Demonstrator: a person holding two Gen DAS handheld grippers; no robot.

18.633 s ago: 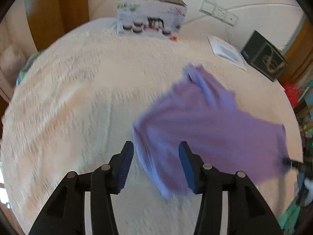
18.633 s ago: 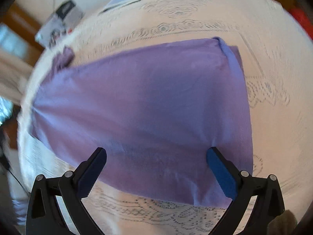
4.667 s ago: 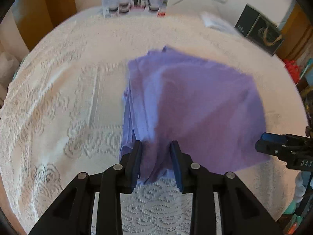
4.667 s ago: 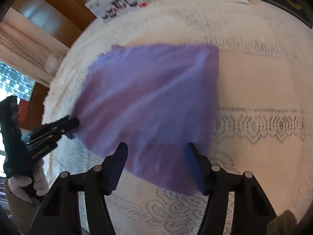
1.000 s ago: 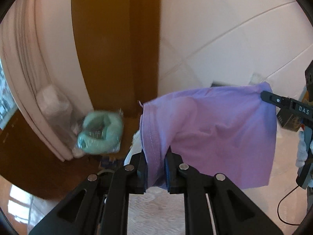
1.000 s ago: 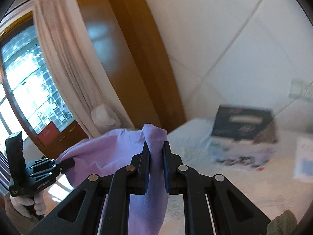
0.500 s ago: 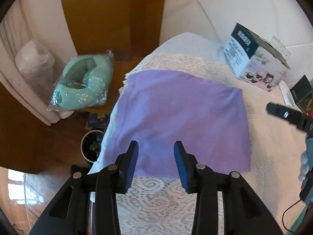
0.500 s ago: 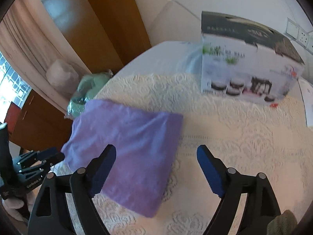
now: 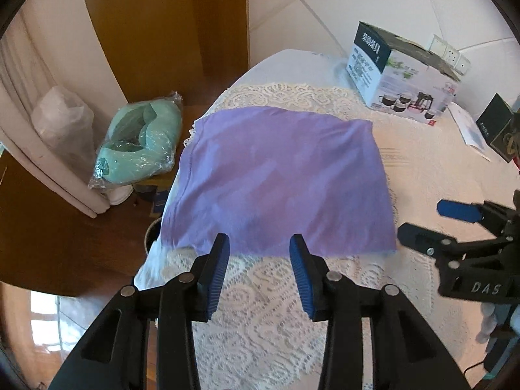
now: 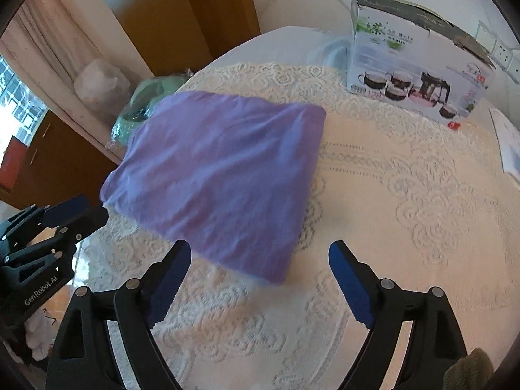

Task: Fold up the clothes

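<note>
Dropped from both opening, empty grippers (image 9: pixel 259 245) (image 10: pixel 260 253), purple cloth (image 9: pixel 279 178) lies folded; only left view shows its hem, seemingly overhanging.

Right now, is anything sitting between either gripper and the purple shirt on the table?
Nothing visible. Only bare lace tablecloth lies between the left gripper, jaws opening and empty, and the purple shirt. The right gripper is open at the shirt's near corner. The tea set box stands far behind.

"DAS" stands on the right hand-held gripper (image 9: pixel 419 224); "GenRobot.AI" on the left hand-held gripper (image 10: pixel 76 211).
</note>
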